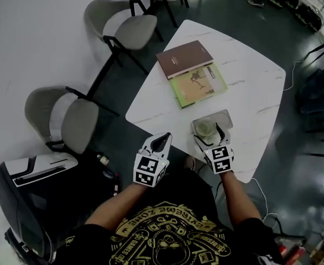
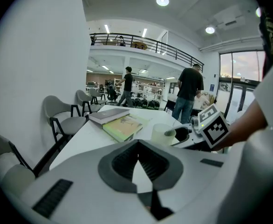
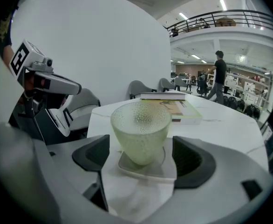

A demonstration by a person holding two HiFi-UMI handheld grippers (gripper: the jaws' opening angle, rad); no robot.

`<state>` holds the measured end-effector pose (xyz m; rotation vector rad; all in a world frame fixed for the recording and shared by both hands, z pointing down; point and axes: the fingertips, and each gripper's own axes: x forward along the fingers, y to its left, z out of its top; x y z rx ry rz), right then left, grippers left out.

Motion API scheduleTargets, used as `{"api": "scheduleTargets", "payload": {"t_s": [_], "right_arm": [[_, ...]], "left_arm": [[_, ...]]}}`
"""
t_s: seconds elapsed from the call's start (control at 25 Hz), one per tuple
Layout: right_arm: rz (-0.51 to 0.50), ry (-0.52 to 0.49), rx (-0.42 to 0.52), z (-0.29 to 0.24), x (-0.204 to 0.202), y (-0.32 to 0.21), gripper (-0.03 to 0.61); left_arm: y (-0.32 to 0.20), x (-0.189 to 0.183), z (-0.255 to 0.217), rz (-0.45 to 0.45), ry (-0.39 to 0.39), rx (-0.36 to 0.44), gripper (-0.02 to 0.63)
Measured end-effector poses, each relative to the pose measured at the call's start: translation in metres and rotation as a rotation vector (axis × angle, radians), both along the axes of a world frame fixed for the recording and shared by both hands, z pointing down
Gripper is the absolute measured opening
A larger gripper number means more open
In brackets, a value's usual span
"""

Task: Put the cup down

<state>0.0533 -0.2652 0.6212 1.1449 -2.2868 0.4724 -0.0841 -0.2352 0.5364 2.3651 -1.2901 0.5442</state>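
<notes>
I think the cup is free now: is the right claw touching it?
Apart. The right gripper view shows a gap between the cup and each pad of the right claw.

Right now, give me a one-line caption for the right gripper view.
Right gripper open around the textured green cup, set on a square coaster on the white table.

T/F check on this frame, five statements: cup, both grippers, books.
1. The cup stands upright on a coaster. True.
2. The right gripper clamps the cup. False: its jaws stand apart, with a gap on each side of the cup.
3. The left gripper is shut, with nothing in it. True.
4. The books lie on a chair. False: the brown book and the green book lie on the table.
5. The cup sits on the green book. False: it stands apart from both books.
</notes>
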Motion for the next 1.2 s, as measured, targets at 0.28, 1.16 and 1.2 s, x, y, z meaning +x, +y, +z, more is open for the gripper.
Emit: {"api": "scheduleTargets", "payload": {"t_s": [0.28,1.16,1.2], "right_arm": [[0.129,-0.031,-0.007,-0.022,0.023,0.055,0.407],[0.118,-0.148,0.165,-0.154,-0.075,0.218,0.138],[0.12,-0.155,0.165,-0.155,-0.077,0.226,0.119]], "left_arm": [[0.022,-0.002,-0.016,0.026,0.049,0.043,0.005],[0.154,-0.038,-0.054,0.068,0.123,0.088,0.006],[0.158,-0.04,-0.056,0.067,0.135,0.088,0.005]]}}
